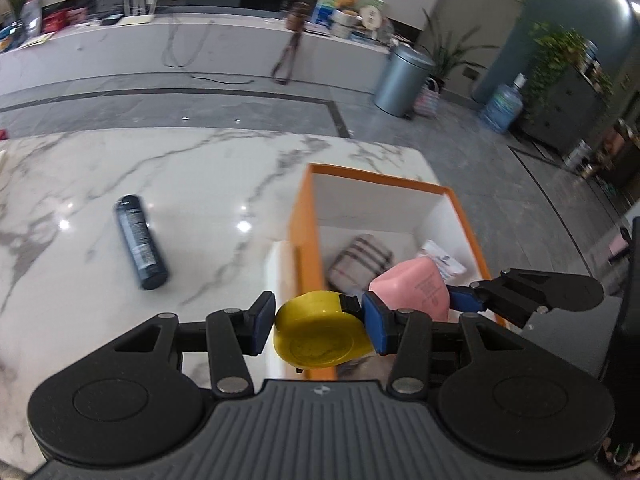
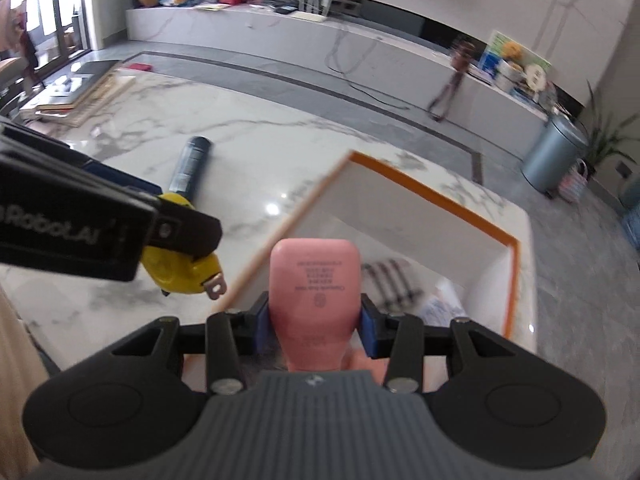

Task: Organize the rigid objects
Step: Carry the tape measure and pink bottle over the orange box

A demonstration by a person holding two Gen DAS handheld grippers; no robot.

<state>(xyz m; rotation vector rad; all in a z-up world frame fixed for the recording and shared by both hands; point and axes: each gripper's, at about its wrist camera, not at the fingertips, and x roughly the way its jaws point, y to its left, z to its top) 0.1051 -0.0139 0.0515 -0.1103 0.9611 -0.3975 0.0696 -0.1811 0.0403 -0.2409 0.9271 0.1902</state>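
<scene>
Hovering over orange box (image 1: 306, 216) rim: yellow tape measure (image 1: 320, 334), pink bottle (image 2: 314, 300).

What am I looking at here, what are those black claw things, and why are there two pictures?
Those are two hand-held grippers that a person carries, each with a camera looking along its fingers, hence two pictures. In the left camera's picture, the left gripper is shut on a yellow tape measure. In the right camera's picture, the right gripper is shut on a pink bottle. Both hang by an orange box on a marble table; the box holds a plaid item. A dark can lies on the table.
</scene>
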